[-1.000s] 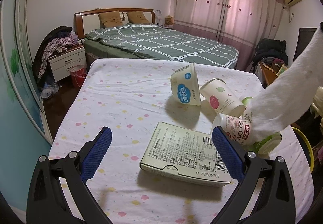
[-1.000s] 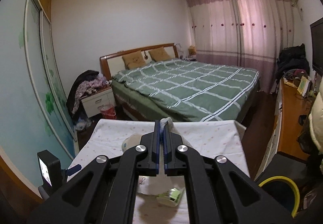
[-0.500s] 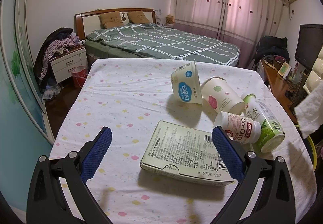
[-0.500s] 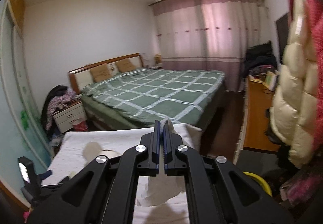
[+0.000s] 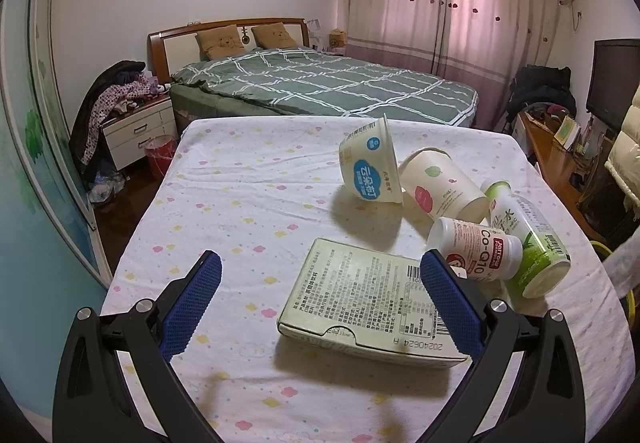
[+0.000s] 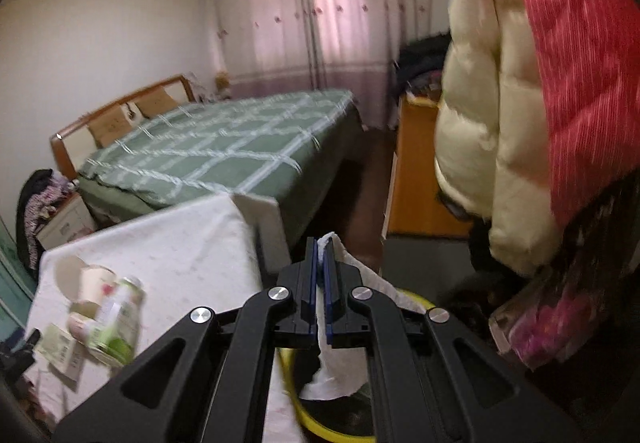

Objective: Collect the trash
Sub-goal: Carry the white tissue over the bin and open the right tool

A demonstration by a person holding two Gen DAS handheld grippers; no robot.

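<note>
My right gripper (image 6: 321, 243) is shut on a white paper tissue (image 6: 340, 367) and holds it over a yellow-rimmed bin (image 6: 316, 427) beside the table. The tissue's edge also shows at the right of the left wrist view (image 5: 622, 263). My left gripper (image 5: 318, 271) is open and empty, low over the table. A flat cardboard box (image 5: 368, 303) lies between its fingers. Behind it lie a blue-labelled tub (image 5: 370, 167), a paper cup (image 5: 438, 187), a white Co-Q10 bottle (image 5: 476, 253) and a green drink bottle (image 5: 528, 239).
The table (image 5: 240, 195) has a white dotted cloth. A green bed (image 5: 320, 83) stands behind it. A wooden desk (image 5: 556, 159) and hanging cream and red jackets (image 6: 500, 115) are at the right. A nightstand (image 5: 136, 131) with clothes is at the left.
My right gripper has swung right with the tissue, off the table and down over the yellow bin. The left gripper has stayed still and open.
</note>
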